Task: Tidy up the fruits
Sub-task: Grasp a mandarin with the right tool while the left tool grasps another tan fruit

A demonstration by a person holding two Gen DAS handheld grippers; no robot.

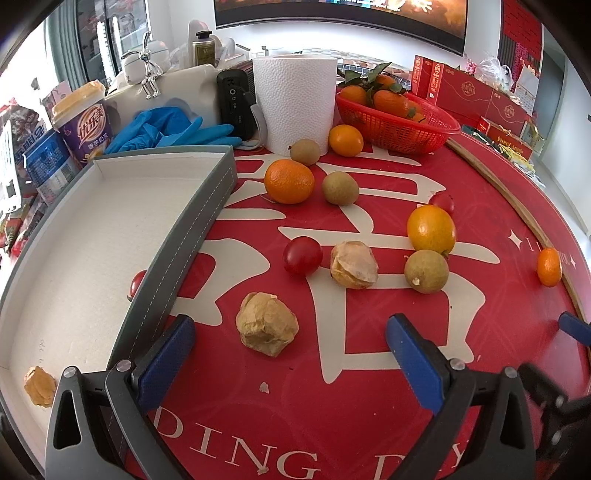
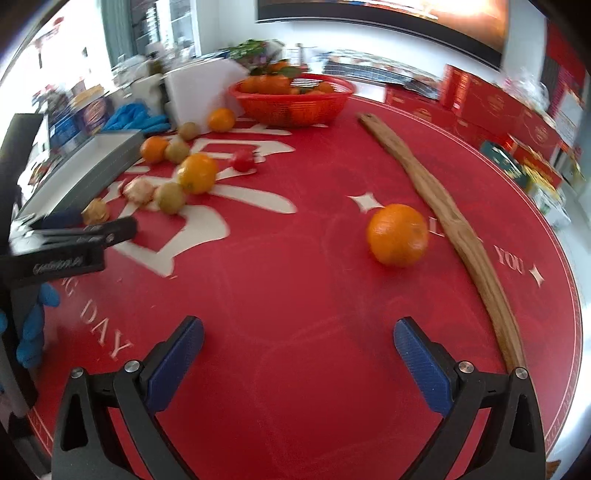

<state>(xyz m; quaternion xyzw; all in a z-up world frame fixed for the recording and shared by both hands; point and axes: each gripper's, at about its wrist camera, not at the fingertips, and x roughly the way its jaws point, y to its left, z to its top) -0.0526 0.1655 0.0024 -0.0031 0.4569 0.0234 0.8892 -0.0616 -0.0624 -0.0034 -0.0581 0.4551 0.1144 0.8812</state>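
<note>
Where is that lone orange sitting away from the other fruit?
In the right wrist view, the lone orange sits on the red mat ahead of the open right claw, to its right, just beside the long wooden strip.

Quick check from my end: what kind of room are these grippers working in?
Probably a home living or dining room. A round table with a red festive mat holds loose fruit, with a big screen on the wall behind, stacked red gift boxes and household clutter like a paper towel roll.
</note>
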